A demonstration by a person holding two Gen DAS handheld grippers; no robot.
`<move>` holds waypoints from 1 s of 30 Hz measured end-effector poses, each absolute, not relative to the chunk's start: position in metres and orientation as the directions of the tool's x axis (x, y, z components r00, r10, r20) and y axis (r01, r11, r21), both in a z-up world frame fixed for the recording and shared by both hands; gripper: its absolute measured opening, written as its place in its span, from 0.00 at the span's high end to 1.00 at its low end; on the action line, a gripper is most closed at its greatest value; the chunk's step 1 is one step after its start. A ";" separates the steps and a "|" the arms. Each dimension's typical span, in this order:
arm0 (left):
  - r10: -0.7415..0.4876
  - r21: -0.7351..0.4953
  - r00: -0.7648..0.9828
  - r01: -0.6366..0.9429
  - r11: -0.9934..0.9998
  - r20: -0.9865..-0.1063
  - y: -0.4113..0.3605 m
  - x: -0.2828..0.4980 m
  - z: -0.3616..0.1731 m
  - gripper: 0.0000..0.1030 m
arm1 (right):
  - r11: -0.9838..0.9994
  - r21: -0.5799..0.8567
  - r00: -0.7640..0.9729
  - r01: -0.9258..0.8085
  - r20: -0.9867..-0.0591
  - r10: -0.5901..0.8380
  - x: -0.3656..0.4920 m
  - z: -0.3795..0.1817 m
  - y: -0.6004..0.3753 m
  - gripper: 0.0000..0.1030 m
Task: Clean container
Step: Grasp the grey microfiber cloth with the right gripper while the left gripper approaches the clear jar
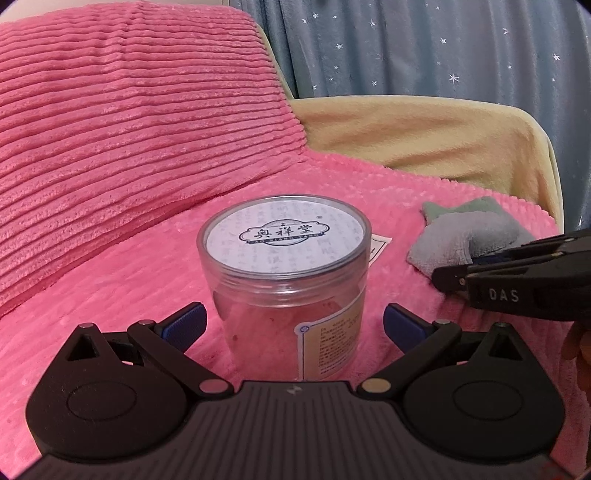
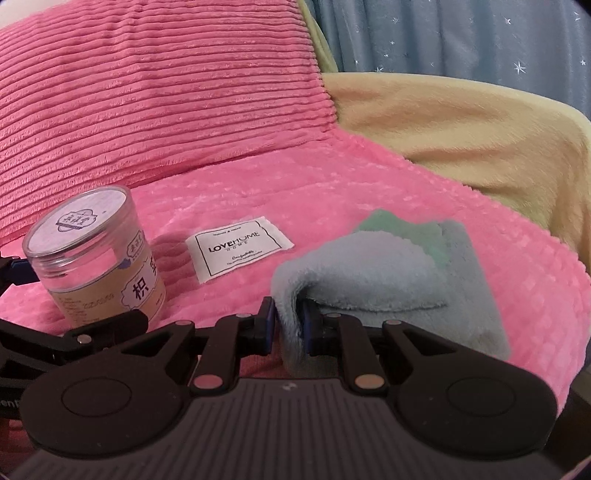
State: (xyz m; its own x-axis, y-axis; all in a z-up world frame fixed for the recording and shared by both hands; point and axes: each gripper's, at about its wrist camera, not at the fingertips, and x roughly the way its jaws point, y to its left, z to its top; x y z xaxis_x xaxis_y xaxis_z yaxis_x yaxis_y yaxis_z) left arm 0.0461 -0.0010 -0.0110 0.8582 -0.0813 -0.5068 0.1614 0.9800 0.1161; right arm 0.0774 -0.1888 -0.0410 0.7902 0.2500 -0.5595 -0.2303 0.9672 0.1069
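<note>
Sitting upright on the pink blanket [image 1: 122,280], center of the left wrist view, is the clear plastic jar [image 1: 286,291], lid on, printed round sticker on top, paper label down its right side. Left gripper [image 1: 293,326] is spreading wide, blue pads either side of the jar's lower body, a gap showing on both sides, not touching it.

In the right wrist view the jar [image 2: 99,254] is showing at left of frame, leaning only from lens warp, with the left gripper's black fingers poking in at the left edge beside it.

Right gripper [image 2: 287,325] is clamping on a fold of the gray cloth [image 2: 373,291] at lower center of that frame, blue pads pressing the plush edge from both sides. A green cloth [image 2: 402,230] is peeking out from under the gray one at its far side. From the left wrist view the right gripper [image 1: 447,280] is coming in from the right edge, tip against the gray cloth [image 1: 461,240], well right of the jar.

A white fabric tag [image 2: 238,249] reading LOVEHOME is lying flat on the blanket between jar and cloth. A ribbed pink pillow [image 2: 147,88] is filling upper left, a yellow blanket [image 2: 461,133] at right, a blue starred curtain [image 2: 461,33] across the top right.
</note>
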 end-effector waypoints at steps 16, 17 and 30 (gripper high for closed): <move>-0.112 0.086 0.855 0.179 0.980 -0.507 0.000 0.057 -0.011 0.00 | 0.965 0.108 0.785 -0.237 -0.564 0.256 0.083 -0.042 -0.186 0.88; -0.114 0.083 0.854 0.181 0.980 -0.508 0.000 0.059 -0.012 0.01 | 0.965 0.109 0.785 -0.238 -0.564 0.257 0.084 -0.042 -0.186 0.88; -0.145 0.046 0.854 0.193 0.980 -0.500 0.007 0.059 -0.009 0.08 | 0.964 0.108 0.780 -0.244 -0.569 0.261 0.088 -0.042 -0.184 0.88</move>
